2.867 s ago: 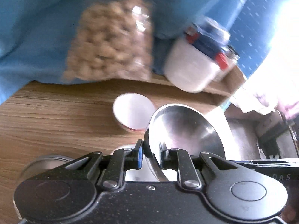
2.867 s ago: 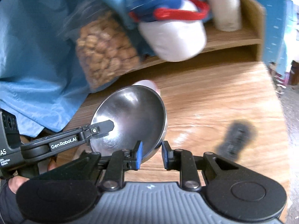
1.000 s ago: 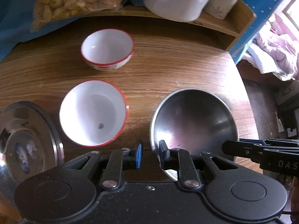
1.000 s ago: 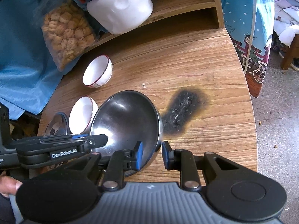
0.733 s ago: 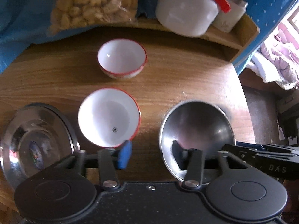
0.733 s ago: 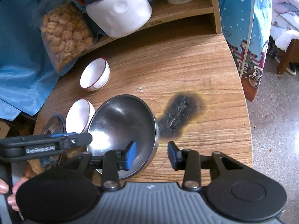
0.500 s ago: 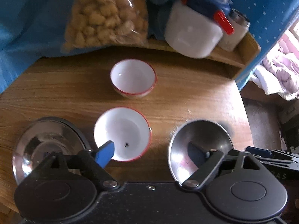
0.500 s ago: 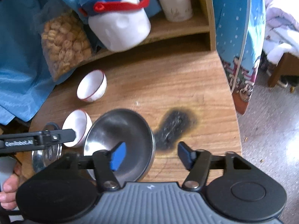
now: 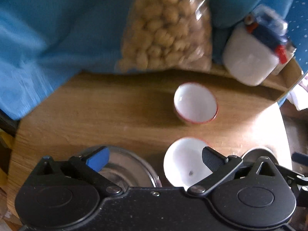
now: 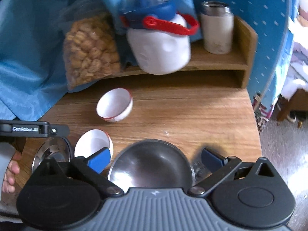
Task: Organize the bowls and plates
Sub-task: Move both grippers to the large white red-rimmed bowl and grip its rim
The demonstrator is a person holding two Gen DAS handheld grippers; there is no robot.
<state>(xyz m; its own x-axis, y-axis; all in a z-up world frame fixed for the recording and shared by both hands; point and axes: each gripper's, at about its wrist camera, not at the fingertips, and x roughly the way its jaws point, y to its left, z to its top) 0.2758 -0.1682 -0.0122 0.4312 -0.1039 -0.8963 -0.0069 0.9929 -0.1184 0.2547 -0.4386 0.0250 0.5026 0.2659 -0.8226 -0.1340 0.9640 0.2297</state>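
With both tongs spread wide and pinching nothing, the steel bowl [image 10: 152,165] sat mouth-up on the wooden table [image 10: 192,115] right between the fingers of the right gripper [image 10: 154,158], not touched by either pad. It's round, so no real long axis; the opening just faced straight up.

My guess on handling: thin polished steel, light and stiff but slick, so I'd pinch the rim with one finger inside and one outside instead of trying to squeeze the curved wall, which would probably squirt out.

Over at the left gripper [image 9: 154,157], the steel plate [image 9: 123,165] lay flat under its left finger, and the nearer red-rimmed bowl [image 9: 184,163] sat upright just inside its right finger, so the spread fingers spanned the gap between plate and bowl. That bowl looked like ceramic or enamel, can't tell which; either way I'd treat it as chippy and take it by the rim too.

Farther ahead of both tongs stood the second red-rimmed bowl [image 10: 114,105], also mouth-up, well apart from everything. Beyond that, on the shelf [image 10: 211,61], were a bag of snacks [image 10: 90,52], a white jug with a blue lid [image 10: 159,50], and a white canister [image 10: 216,28], all a bit blurred.
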